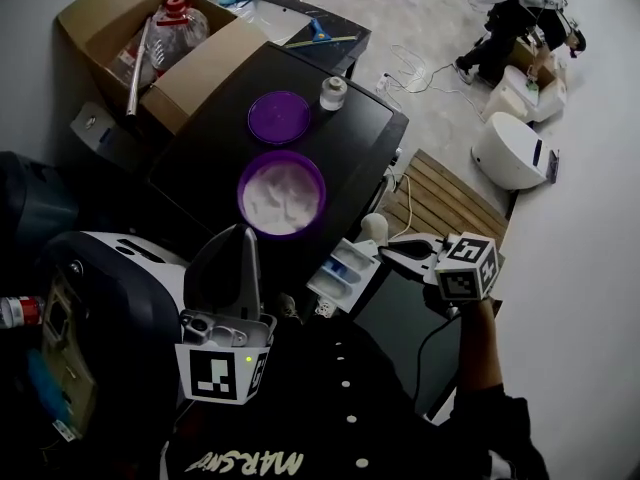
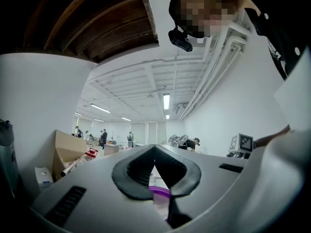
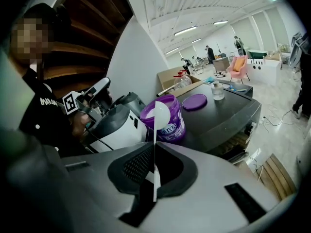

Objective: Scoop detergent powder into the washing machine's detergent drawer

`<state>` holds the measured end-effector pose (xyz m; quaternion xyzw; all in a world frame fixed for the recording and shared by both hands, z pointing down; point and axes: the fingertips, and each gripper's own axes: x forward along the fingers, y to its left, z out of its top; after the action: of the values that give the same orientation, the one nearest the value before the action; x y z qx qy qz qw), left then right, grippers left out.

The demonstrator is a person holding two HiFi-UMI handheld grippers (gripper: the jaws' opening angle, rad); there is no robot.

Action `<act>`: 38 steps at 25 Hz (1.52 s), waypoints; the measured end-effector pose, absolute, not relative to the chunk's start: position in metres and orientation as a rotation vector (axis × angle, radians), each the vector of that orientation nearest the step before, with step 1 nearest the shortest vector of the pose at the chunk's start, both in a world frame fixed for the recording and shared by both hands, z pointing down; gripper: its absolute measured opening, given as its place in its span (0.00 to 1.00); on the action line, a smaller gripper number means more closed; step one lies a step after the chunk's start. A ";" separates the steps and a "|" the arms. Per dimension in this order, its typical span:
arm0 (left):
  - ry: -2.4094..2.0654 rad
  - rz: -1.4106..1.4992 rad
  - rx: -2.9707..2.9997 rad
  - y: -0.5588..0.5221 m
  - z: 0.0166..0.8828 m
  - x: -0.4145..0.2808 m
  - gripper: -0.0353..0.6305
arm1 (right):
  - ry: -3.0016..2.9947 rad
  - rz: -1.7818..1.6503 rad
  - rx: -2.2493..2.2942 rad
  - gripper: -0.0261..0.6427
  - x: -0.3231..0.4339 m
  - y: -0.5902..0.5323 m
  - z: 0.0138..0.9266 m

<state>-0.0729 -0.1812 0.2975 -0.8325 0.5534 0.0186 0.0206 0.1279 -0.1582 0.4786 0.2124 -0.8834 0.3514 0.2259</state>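
right gripper view: right gripper (image 3: pixel 154 149) clamps white scoop (image 3: pixel 161 115)

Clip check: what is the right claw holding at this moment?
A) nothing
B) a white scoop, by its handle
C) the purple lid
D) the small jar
B: in the right gripper view the right claw is shut on the thin handle of the white scoop, whose bowl shows against the open purple tub.
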 end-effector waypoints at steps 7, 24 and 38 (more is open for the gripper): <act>1.707 0.015 -2.609 -0.184 0.305 -0.064 0.07 | -2.363 0.922 0.609 0.09 0.136 -0.152 0.515; 1.774 -0.093 -2.616 -0.180 0.326 -0.078 0.07 | -2.064 0.833 0.448 0.09 0.146 -0.133 0.635; 1.880 -0.146 -2.591 -0.174 0.342 -0.098 0.07 | -1.835 0.483 0.273 0.09 0.148 -0.129 0.681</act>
<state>-0.0977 -0.1743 0.3423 -0.8081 0.5865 -0.0454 -0.0315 0.1478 -0.1292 0.6808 0.1167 -0.7832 0.2064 0.5748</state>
